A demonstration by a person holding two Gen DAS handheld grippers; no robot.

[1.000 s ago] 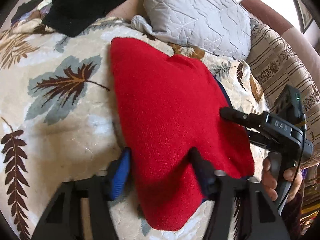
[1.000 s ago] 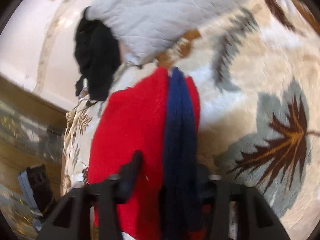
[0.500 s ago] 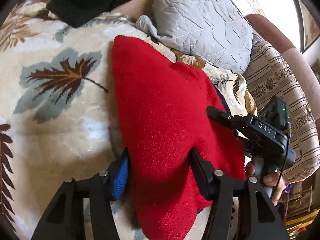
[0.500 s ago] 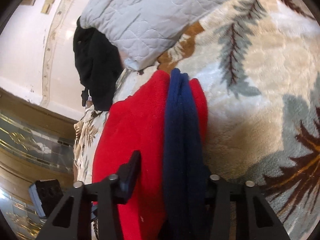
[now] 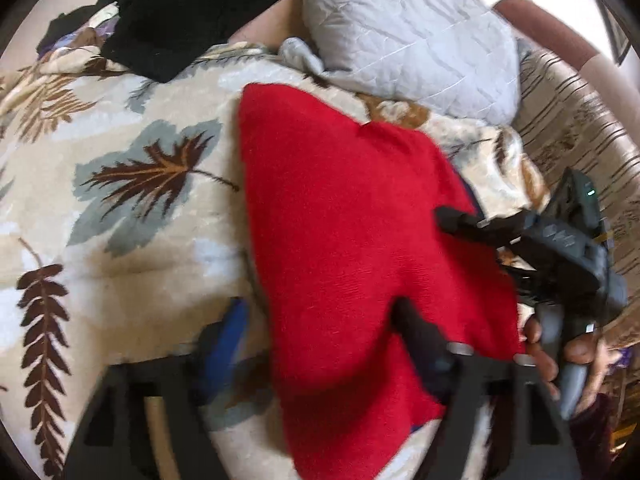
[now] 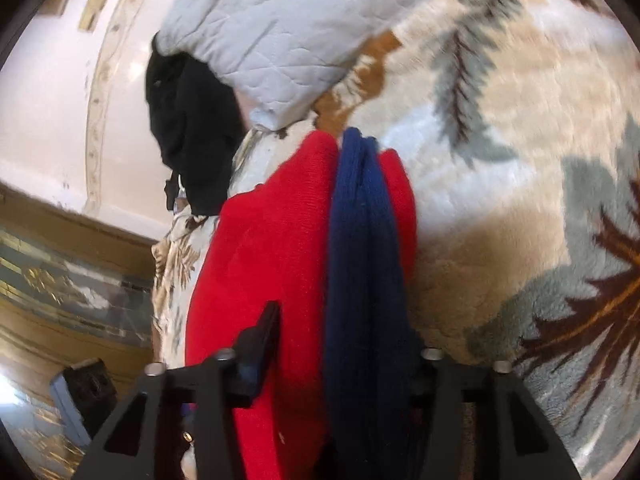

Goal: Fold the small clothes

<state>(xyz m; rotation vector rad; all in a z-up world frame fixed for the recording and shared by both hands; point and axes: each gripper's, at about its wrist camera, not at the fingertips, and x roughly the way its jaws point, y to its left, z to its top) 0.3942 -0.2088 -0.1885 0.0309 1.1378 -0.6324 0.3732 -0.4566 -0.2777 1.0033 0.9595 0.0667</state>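
Note:
A red knit garment with a navy blue band lies on the leaf-patterned blanket. My left gripper stands wide around the garment's near edge, one finger on top of the red cloth and the blue-padded finger beside it on the blanket. My right gripper straddles the folded red and navy edge from the other side; its right finger is hidden behind the navy band. The right gripper also shows in the left wrist view, resting on the red cloth's right edge.
A grey quilted pillow lies beyond the garment, and a black garment lies at the far left of the bed. A striped armrest is on the right.
Both grippers have shifted slightly with the garment between their fingers; the left wrist view has pulled back a little. The red garment keeps its shape and place.

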